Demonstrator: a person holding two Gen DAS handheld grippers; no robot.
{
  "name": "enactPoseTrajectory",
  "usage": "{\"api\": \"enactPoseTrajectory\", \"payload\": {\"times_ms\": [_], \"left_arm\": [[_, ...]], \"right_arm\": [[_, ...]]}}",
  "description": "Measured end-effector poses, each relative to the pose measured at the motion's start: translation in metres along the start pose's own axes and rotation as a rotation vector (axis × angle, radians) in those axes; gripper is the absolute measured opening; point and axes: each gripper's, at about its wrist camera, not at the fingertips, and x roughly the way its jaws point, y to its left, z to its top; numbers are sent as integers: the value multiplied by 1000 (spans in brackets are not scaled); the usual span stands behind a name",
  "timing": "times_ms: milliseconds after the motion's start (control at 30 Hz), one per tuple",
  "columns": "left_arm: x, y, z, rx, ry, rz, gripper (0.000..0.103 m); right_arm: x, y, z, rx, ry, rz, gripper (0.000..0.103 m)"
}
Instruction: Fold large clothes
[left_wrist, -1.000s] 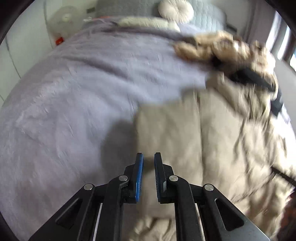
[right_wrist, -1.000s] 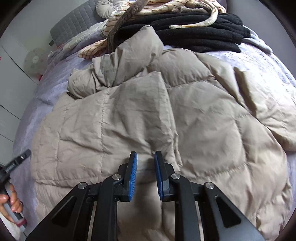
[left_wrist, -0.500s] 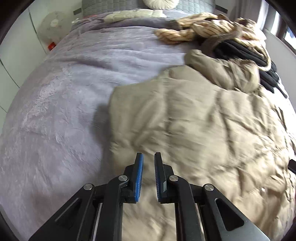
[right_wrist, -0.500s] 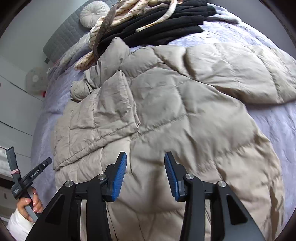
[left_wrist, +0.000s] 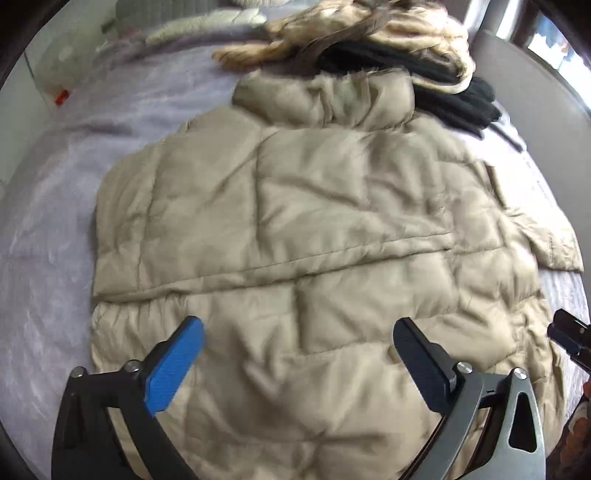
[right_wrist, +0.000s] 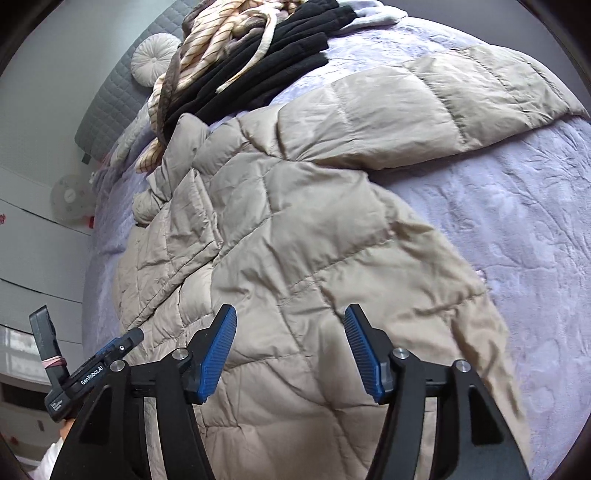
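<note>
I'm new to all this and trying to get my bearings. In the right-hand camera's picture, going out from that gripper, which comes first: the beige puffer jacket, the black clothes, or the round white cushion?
From the right gripper:
1. Beige puffer jacket, right under the open fingers.
2. Black clothes, piled beyond the jacket's collar.
3. Round white cushion, far upper left, against the grey headboard.

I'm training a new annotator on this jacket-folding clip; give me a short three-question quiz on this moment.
1. True or false: the left gripper is clamped on the beige quilted puffer jacket.
2. Which sleeve lies spread out on the lilac bedspread? A) the one on the right gripper's side B) the left one C) neither
3. Fill in: the pile of black and cream striped clothes lies beyond the jacket's ____.

Key: 1 false, both it and the right gripper are open; 2 A; 3 collar.
</note>
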Motion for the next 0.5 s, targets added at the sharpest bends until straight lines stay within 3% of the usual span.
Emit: {"api": "enactPoseTrajectory", "payload": {"times_ms": [67,200,267,367,433,500], "left_arm": [[2,-12,4,11,12,3,103],[2,-41,13,42,11,-20,103],[2,-52,15,47,17,-35,103],[8,-74,19,73,36,-68,103],[6,-89,18,89,34,-67,103],[5,-103,20,100,36,-89,103]], "right_arm": [[-5,-8,4,6,-5,3,74],[-14,-27,16,35,-16,27,75],[-18,-37,22,57,-34,54,89],[-28,-49,33,78,-77,89,92],[-35,-60,42,102,-107,120,103],[-40,-70,49,124,-135,143,103]]}}
